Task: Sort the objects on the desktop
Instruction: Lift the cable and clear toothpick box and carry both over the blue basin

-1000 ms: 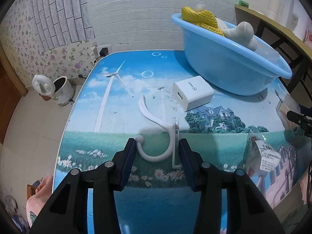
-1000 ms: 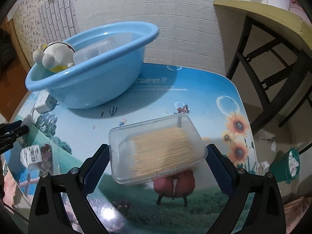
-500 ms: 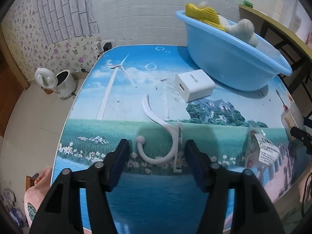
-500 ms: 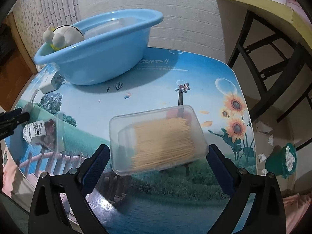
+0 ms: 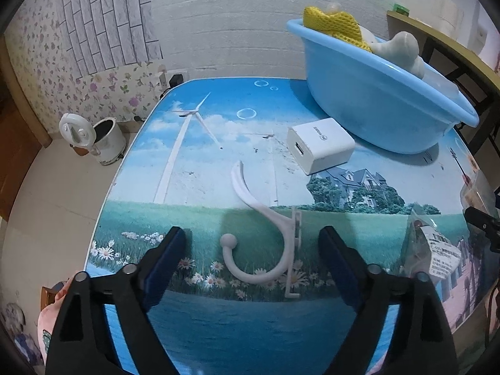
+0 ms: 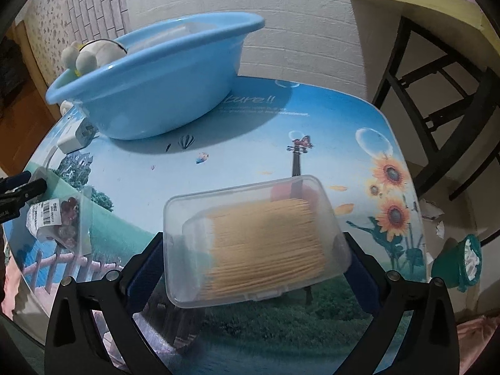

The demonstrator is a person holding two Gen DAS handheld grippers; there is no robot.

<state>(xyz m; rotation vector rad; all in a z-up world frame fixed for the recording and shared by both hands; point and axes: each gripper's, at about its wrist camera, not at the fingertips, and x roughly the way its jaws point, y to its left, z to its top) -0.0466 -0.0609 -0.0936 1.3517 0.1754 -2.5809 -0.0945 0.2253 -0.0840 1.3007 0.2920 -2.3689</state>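
Left tool (image 5: 251, 250) is seen w/ jaws opening, well spread; the white hook (image 5: 265, 240) lies flat on the table (image 5: 193, 168) between them, touched by neither pad. The hook's ball end is at left, its flat back plate at right, its long tip reaching far-left. A white charger (image 5: 320, 150) rests farther off, just right of the hook's tip, near the blue basin (image 5: 375, 109). The basin stands at the far right of the table and holds a yellow mesh cloth (image 5: 334, 25) and a plush toy (image 5: 403, 50). A clear packet (image 5: 434, 247) w/ a barcode label lies at the near right edge. On the floor at left a white kettle (image 5: 103, 140) is seen, lid up.

Right tool (image 6: 253, 268) is spread wide, jaws opening (last bit). A clear box (image 6: 253, 237) of toothpicks sits between them; whether the pads are pressing its ends cannot be told, since the box's corners cover them. In this view the basin (image 6: 156, 90) is far-left, w/ the toy (image 6: 90, 56) at its left rim and the charger (image 6: 76, 136) just beside its near-left side. The packet (image 6: 59, 222) lies near-left of the box, well apart from it. A dark-framed side table (image 6: 437, 18) stands to the right, and a green bin (image 6: 459, 262) of paper scraps on the floor below it.
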